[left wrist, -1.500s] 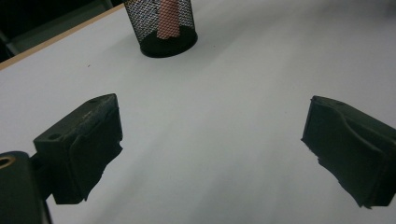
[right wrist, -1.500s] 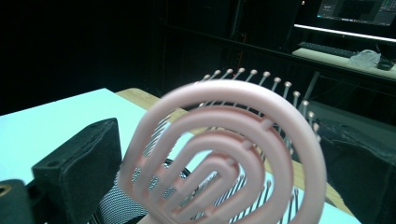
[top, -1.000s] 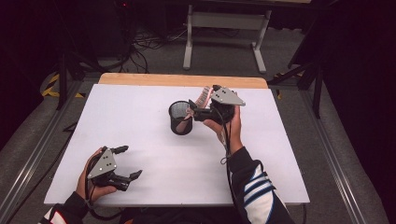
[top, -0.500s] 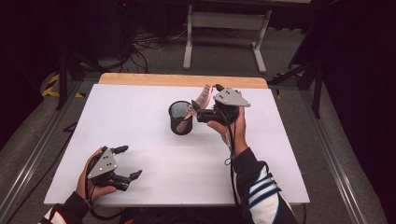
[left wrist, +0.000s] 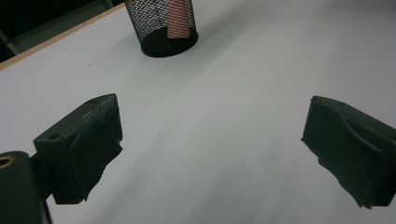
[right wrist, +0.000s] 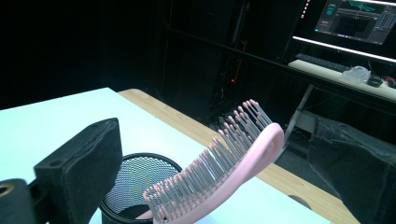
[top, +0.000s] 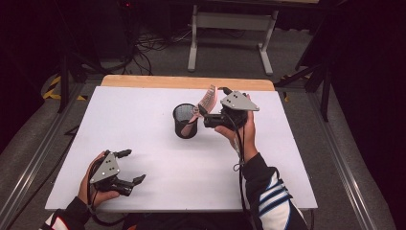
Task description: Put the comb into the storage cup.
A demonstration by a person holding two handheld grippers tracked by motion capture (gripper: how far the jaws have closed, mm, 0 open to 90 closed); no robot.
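A black mesh cup (top: 185,122) stands near the middle of the white table (top: 143,120). A pink hairbrush (top: 205,101) stands with its handle in the cup, and its bristled head leans up and to the right over the rim. My right gripper (top: 203,115) hovers just right of the cup. In the right gripper view the hairbrush (right wrist: 219,177) passes between the wide-apart jaws of the open right gripper (right wrist: 215,140) without touching them, above the cup (right wrist: 140,182). My left gripper (top: 135,166) rests open at the table's front left. The left gripper view looks past the open left gripper (left wrist: 210,126) at the cup (left wrist: 161,23).
The table's far edge is a bare wooden strip (top: 186,82). A white stand (top: 230,28) and cables lie on the floor behind it. A lit monitor (right wrist: 359,18) sits on a desk far off in the right gripper view.
My right gripper has drifted slightly to the right, away from the cup, while the brush stays leaning in the cup. The left gripper has not moved.
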